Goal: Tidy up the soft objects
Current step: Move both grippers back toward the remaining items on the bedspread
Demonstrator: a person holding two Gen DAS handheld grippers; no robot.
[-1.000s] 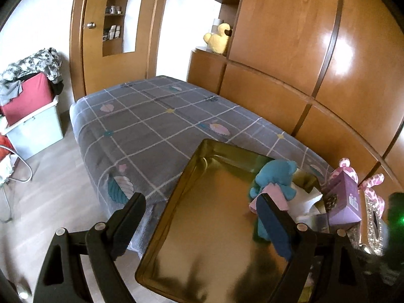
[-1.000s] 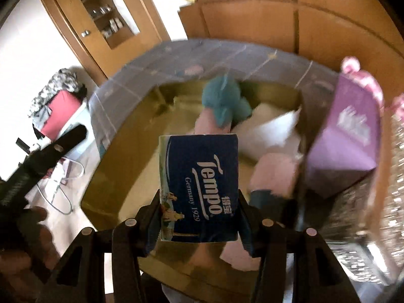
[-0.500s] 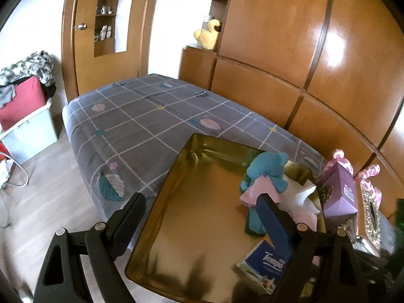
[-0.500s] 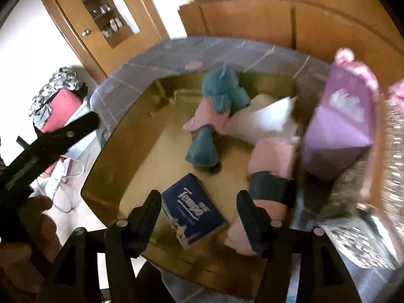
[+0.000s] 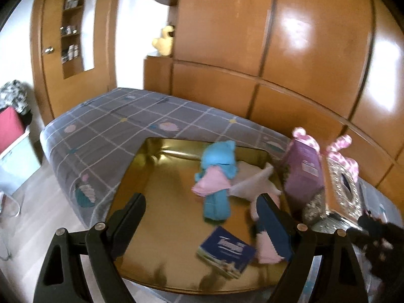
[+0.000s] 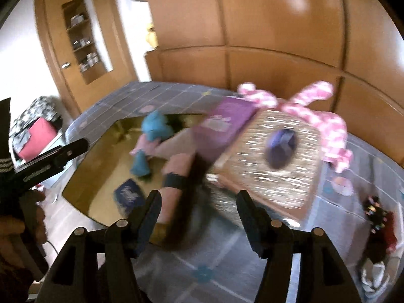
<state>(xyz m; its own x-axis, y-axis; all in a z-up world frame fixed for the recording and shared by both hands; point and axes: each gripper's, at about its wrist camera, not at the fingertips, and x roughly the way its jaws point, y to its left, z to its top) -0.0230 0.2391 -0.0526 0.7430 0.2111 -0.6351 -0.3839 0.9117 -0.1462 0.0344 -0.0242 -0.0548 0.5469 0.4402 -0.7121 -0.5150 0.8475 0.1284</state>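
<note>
Already the dark-blue tissue packet [image 6: 127, 197] lay flat in the shallow gold metal tray [image 6: 75, 179], left of the right gripper [image 6: 198, 214], whose parted, empty jaws faced the glittery gold tissue box [image 6: 272, 161].

Daylight fills the room – bright glare patches sit on the glossy wooden wall panels [image 5: 303, 58], and the gold tray [image 5: 161, 227] throws back a dull sheen. Both fisheye views bend hard and darken at the corners. The right wrist view is smeared with motion blur, the left only softly.
</note>
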